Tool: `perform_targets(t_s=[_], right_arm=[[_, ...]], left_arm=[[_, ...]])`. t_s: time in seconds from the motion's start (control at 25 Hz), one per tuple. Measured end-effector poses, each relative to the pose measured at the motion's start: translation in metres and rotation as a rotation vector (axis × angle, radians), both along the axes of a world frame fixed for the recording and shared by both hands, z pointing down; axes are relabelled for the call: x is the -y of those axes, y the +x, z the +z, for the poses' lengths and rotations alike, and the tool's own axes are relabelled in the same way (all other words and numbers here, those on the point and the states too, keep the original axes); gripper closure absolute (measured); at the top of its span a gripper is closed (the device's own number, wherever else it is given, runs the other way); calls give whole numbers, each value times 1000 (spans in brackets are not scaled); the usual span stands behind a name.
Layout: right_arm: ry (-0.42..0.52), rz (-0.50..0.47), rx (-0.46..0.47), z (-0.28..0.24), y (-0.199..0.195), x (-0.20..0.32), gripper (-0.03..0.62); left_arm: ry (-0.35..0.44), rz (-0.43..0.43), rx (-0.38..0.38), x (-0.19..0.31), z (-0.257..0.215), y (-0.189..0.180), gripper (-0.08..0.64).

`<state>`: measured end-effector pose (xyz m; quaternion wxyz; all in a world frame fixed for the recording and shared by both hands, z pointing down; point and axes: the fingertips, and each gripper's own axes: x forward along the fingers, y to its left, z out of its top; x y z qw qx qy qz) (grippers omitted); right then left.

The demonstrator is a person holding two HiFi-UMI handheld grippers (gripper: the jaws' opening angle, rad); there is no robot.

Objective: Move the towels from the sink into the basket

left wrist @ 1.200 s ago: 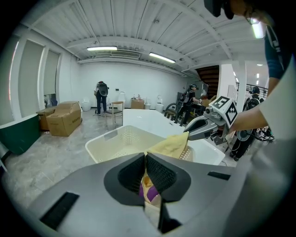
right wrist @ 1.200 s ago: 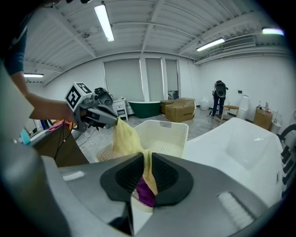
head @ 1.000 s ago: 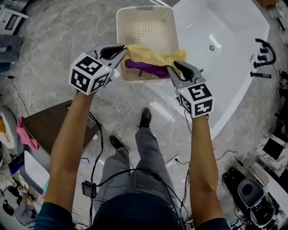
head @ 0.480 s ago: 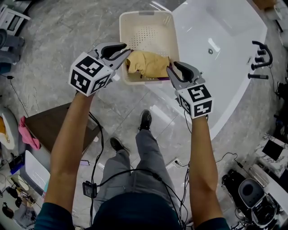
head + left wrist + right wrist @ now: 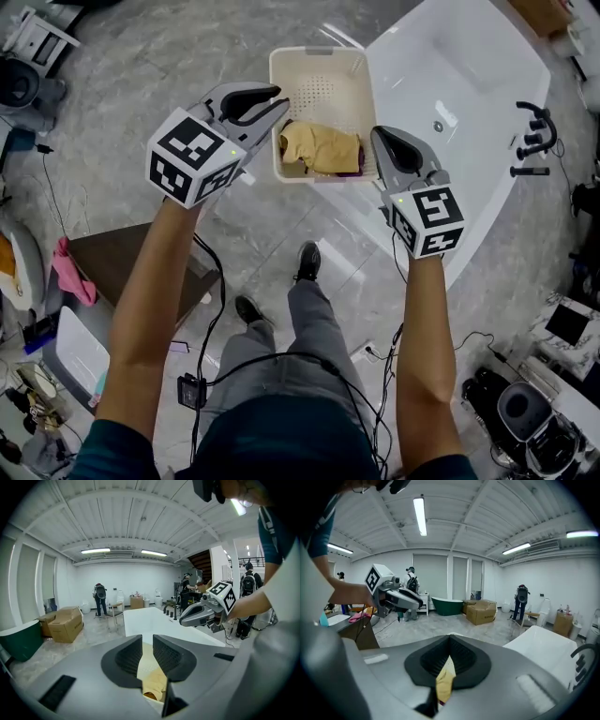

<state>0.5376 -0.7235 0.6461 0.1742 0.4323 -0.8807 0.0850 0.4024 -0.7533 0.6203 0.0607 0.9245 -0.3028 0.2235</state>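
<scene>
We stand over a grey marbled floor [image 5: 141, 56]. A cream basket [image 5: 276, 103] rests on it, below and between the left claw [image 5: 279, 101] and the right claw [image 5: 380, 139]. A white tub [image 5: 487, 84] sits just beside the basket, beyond the right claw. Behind the left claw stands a brown cabinet [image 5: 112, 267]. Black cables [image 5: 208, 319] trail behind both claws, near two dark shoes [image 5: 305, 262].

We are finding no text, brand or number that we can read; the cardboard boxes [image 5: 65, 623] are perhaps carrying print, too small.
</scene>
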Motion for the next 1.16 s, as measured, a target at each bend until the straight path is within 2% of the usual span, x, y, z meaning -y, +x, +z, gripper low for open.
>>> perform_targets(t_s=[0.6, 0.92, 1.16], right_arm=[[228, -53, 10, -181, -58, -46, 584], [310, -92, -3, -254, -97, -90, 584], [338, -121, -23, -301, -130, -137, 584]], left_arm=[[218, -37, -92, -61, -171, -59, 502], [317, -45, -113, -117, -250, -99, 502], [352, -50, -127, -170, -299, -135, 502]])
